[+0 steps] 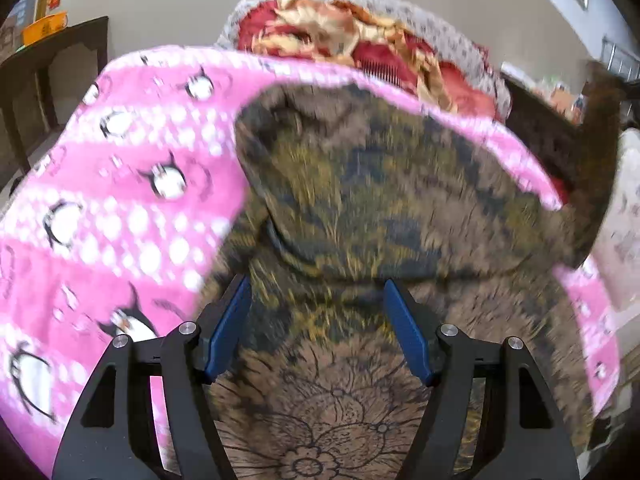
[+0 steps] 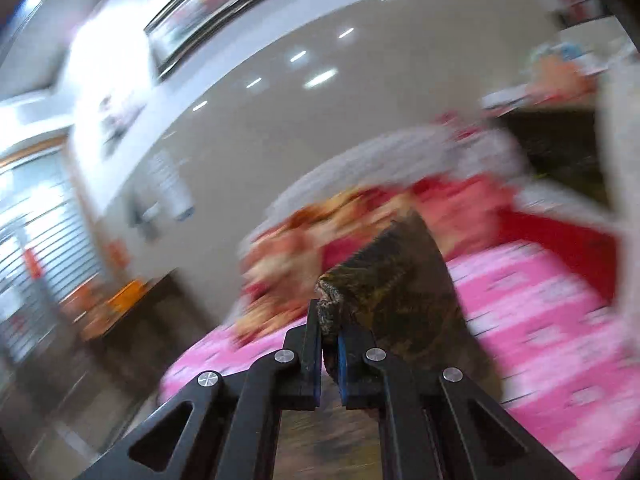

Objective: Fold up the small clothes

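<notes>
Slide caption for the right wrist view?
Right tongs shut on a fold of the brown patterned garment above the pink blanket.

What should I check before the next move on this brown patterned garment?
1. Right gripper shut on the brown garment: ok.
2. Pinch is at a bunched edge, not a flat layer: ok.
3. Left gripper open over the brown garment, not pinching it: ok.
4. Pink penguin blanket not caught in either gripper: ok.
5. Garment lying flat: not ok, one part is lifted and draped.
6. Clear view of the hanging end: cannot tell, the pictures are blurred.
</notes>
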Available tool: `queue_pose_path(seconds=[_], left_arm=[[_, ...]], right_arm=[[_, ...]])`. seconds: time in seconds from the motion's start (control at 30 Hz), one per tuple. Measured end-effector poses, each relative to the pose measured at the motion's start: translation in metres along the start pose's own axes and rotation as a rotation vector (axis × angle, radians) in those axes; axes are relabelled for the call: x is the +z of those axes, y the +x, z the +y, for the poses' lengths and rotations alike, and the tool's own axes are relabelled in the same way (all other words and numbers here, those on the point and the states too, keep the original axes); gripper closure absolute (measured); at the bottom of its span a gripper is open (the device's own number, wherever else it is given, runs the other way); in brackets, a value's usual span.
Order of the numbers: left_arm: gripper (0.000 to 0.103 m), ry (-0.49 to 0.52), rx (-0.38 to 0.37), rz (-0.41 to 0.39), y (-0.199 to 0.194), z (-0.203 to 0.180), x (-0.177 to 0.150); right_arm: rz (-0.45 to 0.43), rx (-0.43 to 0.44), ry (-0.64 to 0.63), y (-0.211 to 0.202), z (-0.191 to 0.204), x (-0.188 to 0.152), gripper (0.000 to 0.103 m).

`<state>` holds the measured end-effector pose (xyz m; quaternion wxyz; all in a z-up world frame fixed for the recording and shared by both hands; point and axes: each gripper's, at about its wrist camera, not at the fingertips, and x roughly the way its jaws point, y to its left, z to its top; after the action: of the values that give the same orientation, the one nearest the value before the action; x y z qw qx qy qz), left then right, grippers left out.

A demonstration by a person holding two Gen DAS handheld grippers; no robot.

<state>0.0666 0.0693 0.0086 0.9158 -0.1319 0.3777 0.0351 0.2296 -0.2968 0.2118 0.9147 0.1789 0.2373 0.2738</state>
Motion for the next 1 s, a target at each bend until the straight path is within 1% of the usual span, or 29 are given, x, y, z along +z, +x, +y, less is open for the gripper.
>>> queue_pose_path(seconds=[0.07,0.1,0.13,0.17,0.2,0.23,0.27,0.3,0.33,0.37,0.4,0.43,0.47,0.53,0.57,0.6,0.63,0.67,0.73,0.77,0.8,0.83,0.87,0.9,0.93,0.97,1.0], left_arm=[[0.034,0.003,-0.003,-0.019,-0.011,0.005,0.010],[0.034,0.003,-0.003,-0.026,-0.015,0.008,0.013],[0.034,-0.003,-0.009,-0.034,-0.019,0.013,0.017],[0.034,-0.008,-0.015,-0.036,-0.021,0.016,0.019],[0.034,-0.017,-0.019,-0.034,-0.022,0.019,0.020],[0.034,-0.025,-0.017,-0.030,-0.023,0.022,0.022],[0.034,-0.029,-0.018,-0.029,-0.025,0.025,0.021],[0.034,-0.029,-0.023,-0.031,-0.027,0.026,0.021],[0.034,-0.027,-0.028,-0.034,-0.028,0.026,0.021],[0.034,-0.023,-0.036,-0.037,-0.029,0.026,0.021],[0.034,-0.020,-0.052,-0.038,-0.028,0.024,0.022],[0.034,-0.012,-0.074,-0.037,-0.026,0.022,0.023],[0.034,-0.003,-0.090,-0.038,-0.023,0.018,0.025],[0.034,0.018,-0.123,-0.038,-0.012,0.009,0.032],[0.034,0.028,-0.157,-0.023,0.001,0.001,0.038],[0.034,0.030,-0.176,-0.010,0.009,-0.003,0.042],[0.034,0.030,-0.206,0.017,0.027,-0.009,0.047],[0.034,0.027,-0.230,0.040,0.040,-0.013,0.051],[0.034,0.015,-0.271,0.097,0.071,-0.019,0.060],[0.034,0.008,-0.288,0.120,0.083,-0.019,0.062],[0.034,-0.010,-0.311,0.155,0.095,-0.017,0.061],[0.034,-0.051,-0.331,0.196,0.107,-0.013,0.058],[0.034,-0.087,-0.362,0.191,0.110,-0.008,0.053],[0.034,-0.101,-0.389,0.164,0.106,-0.004,0.049],[0.034,-0.124,-0.427,0.177,0.105,-0.001,0.045],[0.034,-0.144,-0.458,0.182,0.102,0.002,0.043],[0.034,-0.160,-0.484,0.195,0.102,0.005,0.042]], right_arm=[[0.104,0.074,-0.022,0.057,0.041,-0.045,0.098],[0.146,0.091,-0.020,0.078,0.054,-0.065,0.098],[0.215,0.118,-0.005,0.110,0.071,-0.098,0.098],[0.256,0.123,-0.006,0.130,0.080,-0.122,0.098],[0.294,0.114,-0.016,0.147,0.090,-0.145,0.098],[0.353,0.096,-0.043,0.170,0.102,-0.176,0.098],[0.389,0.080,-0.066,0.182,0.106,-0.196,0.098],[0.440,0.046,-0.093,0.196,0.109,-0.220,0.097],[0.480,0.017,-0.109,0.205,0.110,-0.237,0.097],[0.540,-0.035,-0.137,0.215,0.110,-0.257,0.097],[0.580,-0.072,-0.145,0.220,0.108,-0.270,0.095],[0.562,-0.067,-0.149,0.216,0.109,-0.276,0.094],[0.523,-0.046,-0.163,0.207,0.109,-0.274,0.077],[0.525,-0.026,-0.174,0.191,0.109,-0.267,0.058],[0.519,-0.013,-0.200,0.176,0.108,-0.263,0.058],[0.509,-0.016,-0.253,0.159,0.106,-0.260,0.058],[0.506,-0.043,-0.303,0.148,0.106,-0.260,0.058],[0.505,-0.116,-0.396,0.134,0.105,-0.264,0.058],[0.508,-0.235,-0.546,0.110,0.088,-0.272,0.058],[0.512,-0.256,-0.585,0.102,0.083,-0.275,0.058],[0.523,-0.262,-0.609,0.092,0.073,-0.283,0.058],[0.537,-0.260,-0.618,0.085,0.063,-0.289,0.058],[0.522,-0.241,-0.610,0.071,0.052,-0.299,0.056],[0.496,-0.237,-0.588,0.063,0.047,-0.299,0.052],[0.483,-0.267,-0.581,0.062,0.046,-0.296,0.035],[0.471,-0.330,-0.580,0.065,0.043,-0.294,0.025],[0.473,-0.356,-0.571,0.068,0.040,-0.294,0.017]])
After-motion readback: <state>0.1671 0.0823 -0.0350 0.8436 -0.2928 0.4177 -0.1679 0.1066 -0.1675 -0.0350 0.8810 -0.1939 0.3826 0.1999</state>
